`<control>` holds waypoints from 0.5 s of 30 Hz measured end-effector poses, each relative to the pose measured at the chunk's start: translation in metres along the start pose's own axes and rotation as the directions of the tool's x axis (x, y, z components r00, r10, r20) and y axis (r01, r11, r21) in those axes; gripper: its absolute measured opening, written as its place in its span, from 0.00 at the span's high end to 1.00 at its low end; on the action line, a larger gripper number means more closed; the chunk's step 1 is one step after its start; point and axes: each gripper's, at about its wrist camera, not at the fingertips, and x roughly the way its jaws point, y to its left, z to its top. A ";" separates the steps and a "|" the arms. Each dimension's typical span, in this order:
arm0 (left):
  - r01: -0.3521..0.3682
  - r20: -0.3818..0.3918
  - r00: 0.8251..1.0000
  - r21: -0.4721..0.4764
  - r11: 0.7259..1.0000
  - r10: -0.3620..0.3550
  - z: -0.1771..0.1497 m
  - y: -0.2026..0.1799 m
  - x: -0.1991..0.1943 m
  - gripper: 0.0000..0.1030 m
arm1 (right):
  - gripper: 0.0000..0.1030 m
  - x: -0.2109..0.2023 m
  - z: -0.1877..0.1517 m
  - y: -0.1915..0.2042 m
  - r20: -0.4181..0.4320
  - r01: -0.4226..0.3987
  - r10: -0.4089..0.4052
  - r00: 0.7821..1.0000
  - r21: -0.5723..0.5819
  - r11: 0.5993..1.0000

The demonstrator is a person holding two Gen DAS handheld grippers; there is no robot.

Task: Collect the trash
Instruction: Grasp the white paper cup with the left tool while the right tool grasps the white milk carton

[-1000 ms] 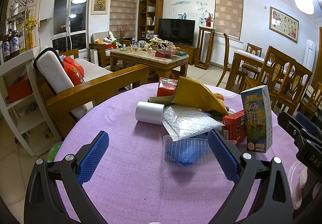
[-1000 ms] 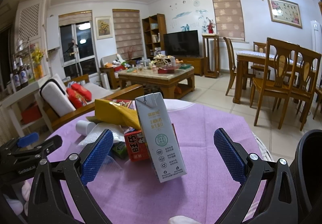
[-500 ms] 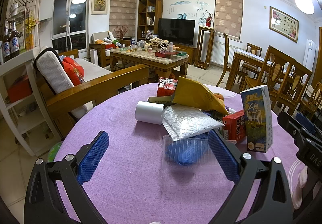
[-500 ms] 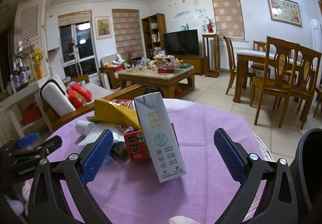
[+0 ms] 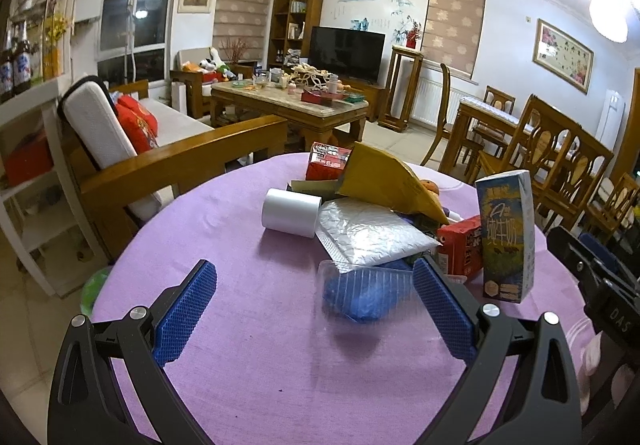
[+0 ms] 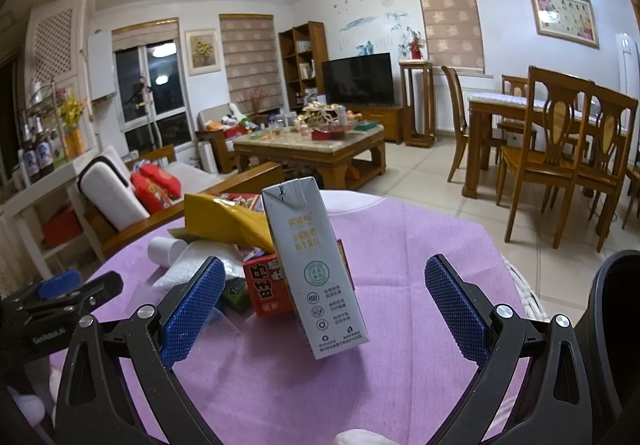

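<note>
Both grippers, left gripper (image 5: 314, 311) and right gripper (image 6: 324, 307), are spread wide, holding nothing. An upright milk carton (image 6: 316, 269) stands near on the purple table (image 6: 420, 245), looking light and stiff; grip its 2 flat sides mid-height.

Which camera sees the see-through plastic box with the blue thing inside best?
The left wrist view: the clear plastic box lies in full sight between the fingers. The right wrist view shows only a sliver of it behind a finger.
</note>
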 end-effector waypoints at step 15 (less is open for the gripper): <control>0.188 -0.120 0.977 0.079 0.979 -0.178 0.032 0.053 0.029 0.05 | 0.04 0.015 0.008 -0.009 -0.134 -0.087 0.082 0.988 -0.030 0.996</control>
